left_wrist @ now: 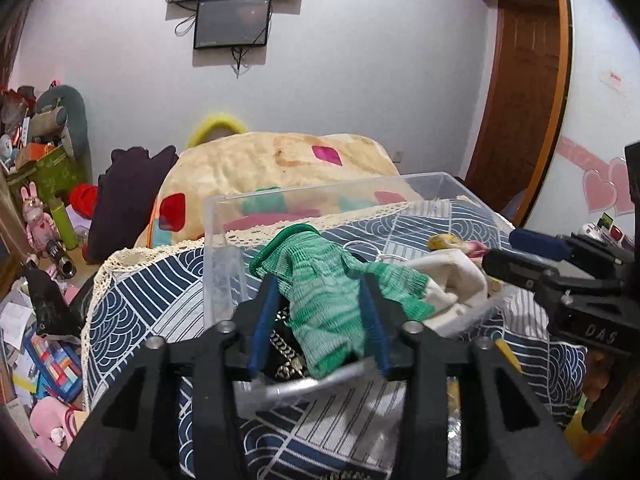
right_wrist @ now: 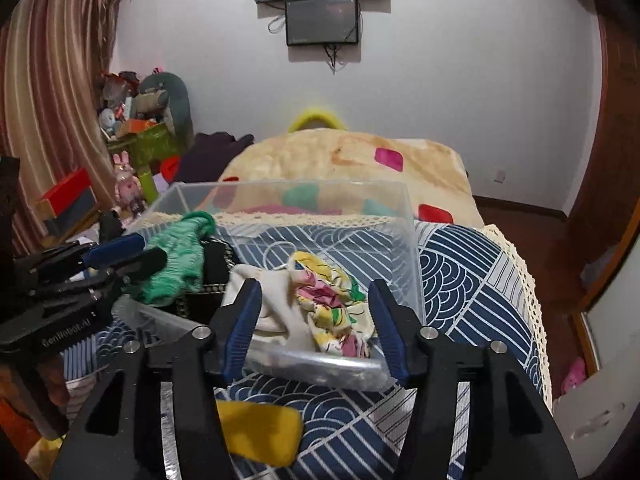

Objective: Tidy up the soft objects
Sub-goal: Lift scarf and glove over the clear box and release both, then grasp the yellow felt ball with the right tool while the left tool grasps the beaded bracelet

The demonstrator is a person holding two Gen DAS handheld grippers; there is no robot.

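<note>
A clear plastic bin (left_wrist: 224, 216) (right_wrist: 412, 240) stands on a blue-and-white patterned cover. My left gripper (left_wrist: 320, 292) has its fingers on both sides of a green knit glove (left_wrist: 320, 280) over the bin's near left corner; the glove also shows in the right wrist view (right_wrist: 176, 256). Under it lies a dark patterned item (left_wrist: 286, 356). A cream cloth (right_wrist: 280, 304) and a yellow-pink floral cloth (right_wrist: 332, 304) lie in the bin. My right gripper (right_wrist: 314, 300) is open at the bin's near edge, its fingers either side of these cloths. A yellow sponge-like piece (right_wrist: 260, 432) lies below it.
A beige blanket (left_wrist: 260, 168) with coloured patches lies behind the bin. Toys and boxes (left_wrist: 36, 184) crowd the left. A wooden door (left_wrist: 516, 100) is at the right. Screens (right_wrist: 320, 0) hang on the far wall.
</note>
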